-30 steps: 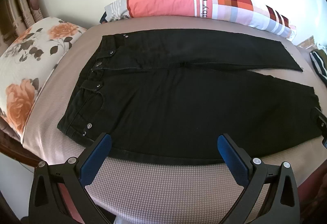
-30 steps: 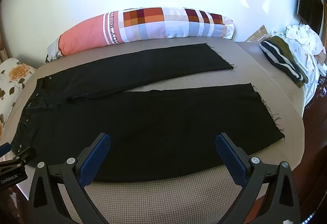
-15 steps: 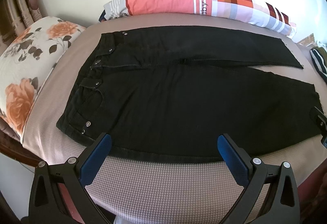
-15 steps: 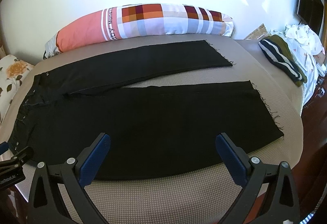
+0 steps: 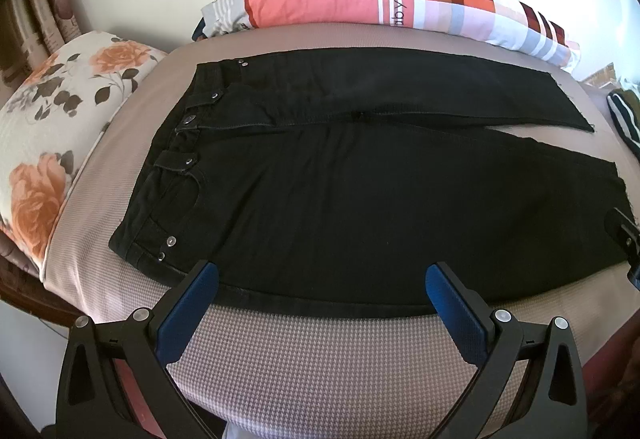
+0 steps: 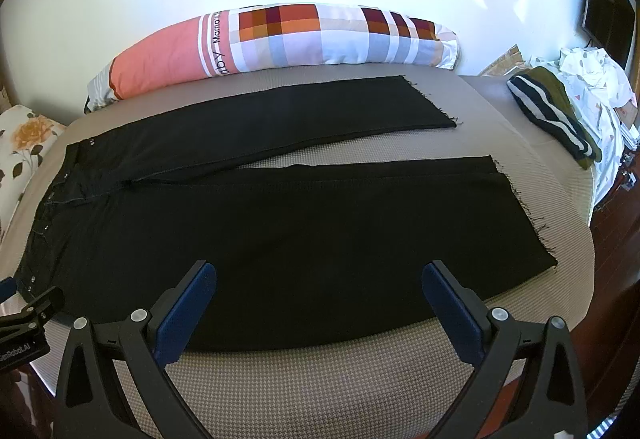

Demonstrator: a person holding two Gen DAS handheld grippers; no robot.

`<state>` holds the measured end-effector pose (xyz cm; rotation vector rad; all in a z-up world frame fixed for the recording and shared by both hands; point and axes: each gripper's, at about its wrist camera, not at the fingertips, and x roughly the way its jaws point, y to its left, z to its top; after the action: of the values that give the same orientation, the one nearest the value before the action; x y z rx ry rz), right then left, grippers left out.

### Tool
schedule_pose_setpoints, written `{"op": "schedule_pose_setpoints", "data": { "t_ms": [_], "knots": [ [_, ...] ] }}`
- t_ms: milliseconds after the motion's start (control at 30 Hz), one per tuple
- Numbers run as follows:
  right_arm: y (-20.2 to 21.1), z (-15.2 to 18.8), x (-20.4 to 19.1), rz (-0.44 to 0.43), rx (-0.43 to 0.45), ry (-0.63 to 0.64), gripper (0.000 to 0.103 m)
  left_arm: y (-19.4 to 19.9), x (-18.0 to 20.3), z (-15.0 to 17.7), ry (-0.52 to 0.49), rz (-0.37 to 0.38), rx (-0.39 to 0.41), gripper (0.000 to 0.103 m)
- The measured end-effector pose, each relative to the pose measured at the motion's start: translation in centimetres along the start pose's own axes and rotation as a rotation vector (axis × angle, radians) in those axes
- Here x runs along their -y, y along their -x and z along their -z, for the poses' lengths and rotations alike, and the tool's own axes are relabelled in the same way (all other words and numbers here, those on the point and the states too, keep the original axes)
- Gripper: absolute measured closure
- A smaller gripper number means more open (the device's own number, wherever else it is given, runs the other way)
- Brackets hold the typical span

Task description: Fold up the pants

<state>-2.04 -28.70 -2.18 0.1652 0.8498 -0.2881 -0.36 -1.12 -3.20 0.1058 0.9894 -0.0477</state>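
Black pants (image 5: 340,199) lie flat on the bed, waistband to the left, both legs spread apart toward the right. They also show in the right wrist view (image 6: 300,231), with frayed hems at the right. My left gripper (image 5: 322,285) is open and empty, just above the near edge of the pants close to the waistband. My right gripper (image 6: 318,283) is open and empty over the near leg's lower edge. The right gripper's tip shows at the right edge of the left wrist view (image 5: 624,235); the left gripper shows at the lower left of the right wrist view (image 6: 24,323).
The bed (image 5: 320,367) has a beige textured cover. A long pink and checked bolster (image 6: 280,39) lies along the wall. A floral pillow (image 5: 48,127) sits at the left end. Striped folded clothes (image 6: 552,115) and white laundry (image 6: 592,79) lie at the right end.
Both grippers have edged slightly closer over the pants, so the pants and bolster sit a little higher in view. The jaws stayed open. The pants have not moved.
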Motion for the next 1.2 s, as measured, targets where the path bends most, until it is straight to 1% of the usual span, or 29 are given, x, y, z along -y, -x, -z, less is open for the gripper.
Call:
{"op": "schedule_pose_setpoints", "data": {
  "t_ms": [433,600,700,833,967,1100,1200],
  "knots": [
    [0.0,-0.1,0.0,-0.002,-0.004,-0.001,0.0,0.0,0.0,0.0,0.001,0.001,-0.003,0.0],
    [-0.3,0.1,0.4,-0.049,0.0,-0.029,0.0,-0.3,-0.1,-0.1,0.013,0.013,0.0,0.0],
    [0.0,-0.2,0.7,-0.087,0.006,-0.056,0.0,-0.6,-0.9,-1.0,0.037,0.032,-0.006,0.0],
    [0.0,-1.1,1.4,-0.101,-0.012,-0.101,0.0,-0.8,-3.0,-2.6,0.075,0.028,0.013,0.0],
    [0.3,-1.9,2.3,-0.144,0.001,-0.165,0.0,-1.3,-6.5,-5.4,0.143,0.049,0.033,0.0],
    [0.0,-3.0,3.2,-0.224,0.0,-0.255,0.0,-2.1,-10.6,-8.6,0.214,0.09,0.042,0.0],
    [-0.5,-3.9,2.8,-0.273,0.011,-0.241,0.0,-3.0,-13.6,-11.3,0.242,0.097,0.052,0.002]
  ]
}}
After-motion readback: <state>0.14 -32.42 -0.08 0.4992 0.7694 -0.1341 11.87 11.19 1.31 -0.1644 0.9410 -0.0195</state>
